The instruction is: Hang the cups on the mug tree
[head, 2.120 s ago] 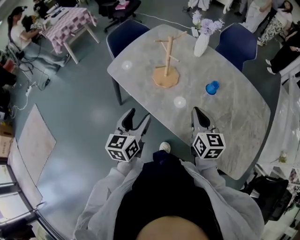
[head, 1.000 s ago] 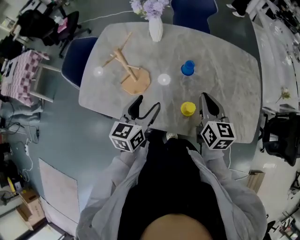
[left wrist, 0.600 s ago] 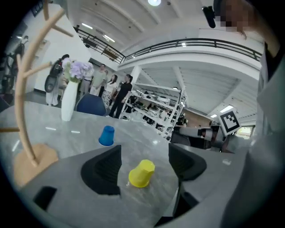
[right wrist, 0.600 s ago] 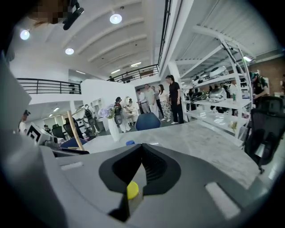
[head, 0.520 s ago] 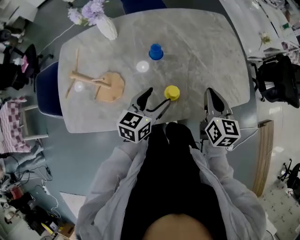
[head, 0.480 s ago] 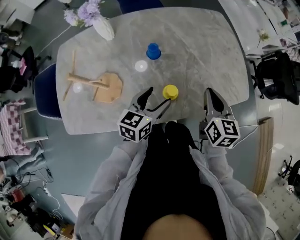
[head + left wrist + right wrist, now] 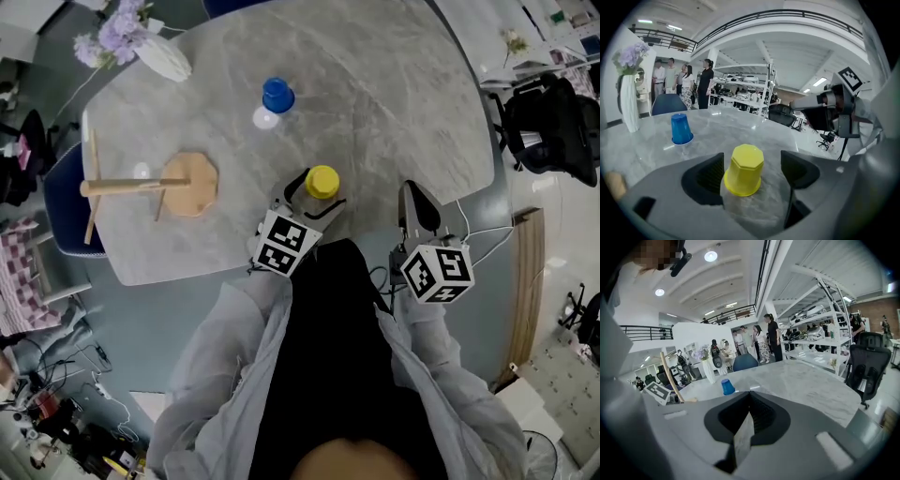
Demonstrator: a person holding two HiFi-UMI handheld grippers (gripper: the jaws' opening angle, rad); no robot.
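A yellow cup stands upside down on the marble table, near its front edge. My left gripper has its jaws on either side of the yellow cup; they are opening and neither pad presses on it. A blue cup, also upside down, sits farther back and shows small as the blue cup in the right gripper view. The wooden mug tree stands at the table's left with bare pegs. My right gripper is shut and empty, over the front edge at the right.
A white vase of purple flowers stands at the far left corner. A blue chair is tucked at the table's left, and a black office chair stands to the right. People stand far behind the table.
My left gripper has moved forward until the yellow cup sits between its jaws, which have spread wider. The head view has swung, shifting the table leftward. The right gripper stays shut.
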